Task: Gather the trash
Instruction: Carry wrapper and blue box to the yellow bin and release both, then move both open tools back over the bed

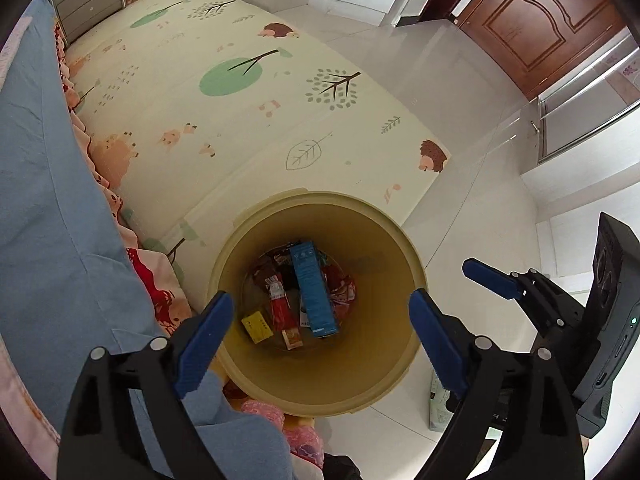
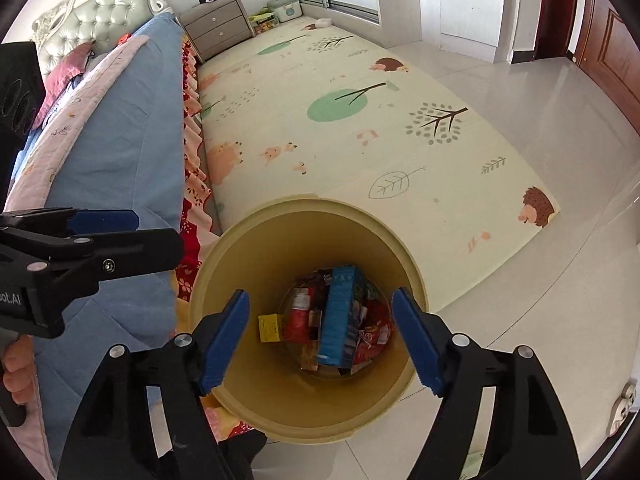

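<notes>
A tan round trash bin (image 1: 400, 380) stands on the floor beside the bed; it also shows in the right wrist view (image 2: 248, 404). Inside lie a blue box (image 1: 314, 292), red wrappers (image 1: 280, 308) and a small yellow pack (image 1: 257, 326). The blue box (image 2: 338, 316) and yellow pack (image 2: 269, 328) also show in the right wrist view. My left gripper (image 1: 320, 328) is open and empty above the bin's mouth. My right gripper (image 2: 322, 332) is open and empty above the bin too; it shows from the side in the left wrist view (image 1: 496, 280).
A bed with a blue quilt (image 1: 36, 200) runs along the left. A patterned play mat (image 1: 240, 92) covers the floor beyond the bin. A grey drawer chest (image 2: 216, 28) stands at the far end. A brown door (image 1: 540, 28) is at the right.
</notes>
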Available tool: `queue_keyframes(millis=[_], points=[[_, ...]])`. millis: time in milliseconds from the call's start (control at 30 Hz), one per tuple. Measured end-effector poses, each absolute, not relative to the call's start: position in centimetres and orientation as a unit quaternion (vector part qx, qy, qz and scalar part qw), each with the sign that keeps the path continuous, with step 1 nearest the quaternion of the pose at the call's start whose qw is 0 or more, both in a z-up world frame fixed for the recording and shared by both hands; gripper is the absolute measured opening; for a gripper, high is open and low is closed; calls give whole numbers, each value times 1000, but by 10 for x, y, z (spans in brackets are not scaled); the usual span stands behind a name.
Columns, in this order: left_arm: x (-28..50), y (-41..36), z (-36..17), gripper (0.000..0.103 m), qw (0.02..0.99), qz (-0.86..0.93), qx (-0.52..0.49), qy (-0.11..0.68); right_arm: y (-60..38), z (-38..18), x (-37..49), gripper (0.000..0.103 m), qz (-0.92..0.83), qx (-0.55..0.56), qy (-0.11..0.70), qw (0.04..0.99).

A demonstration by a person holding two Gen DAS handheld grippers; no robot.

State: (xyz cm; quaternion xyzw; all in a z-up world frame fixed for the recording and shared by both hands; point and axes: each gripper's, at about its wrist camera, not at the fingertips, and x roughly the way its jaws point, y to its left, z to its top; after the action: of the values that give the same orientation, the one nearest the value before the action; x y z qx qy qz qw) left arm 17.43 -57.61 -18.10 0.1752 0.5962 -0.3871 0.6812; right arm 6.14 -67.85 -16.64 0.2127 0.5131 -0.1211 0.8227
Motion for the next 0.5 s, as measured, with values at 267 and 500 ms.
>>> queue_keyframes(millis=[267,500], points=[[174,-575,-179,89,688,-384,182,588,-674,-167,55,68,-113,205,521,821],[168,-576,-172,89,695,-388,189,575,-668,-155,47,67,-107,199,515,827]])
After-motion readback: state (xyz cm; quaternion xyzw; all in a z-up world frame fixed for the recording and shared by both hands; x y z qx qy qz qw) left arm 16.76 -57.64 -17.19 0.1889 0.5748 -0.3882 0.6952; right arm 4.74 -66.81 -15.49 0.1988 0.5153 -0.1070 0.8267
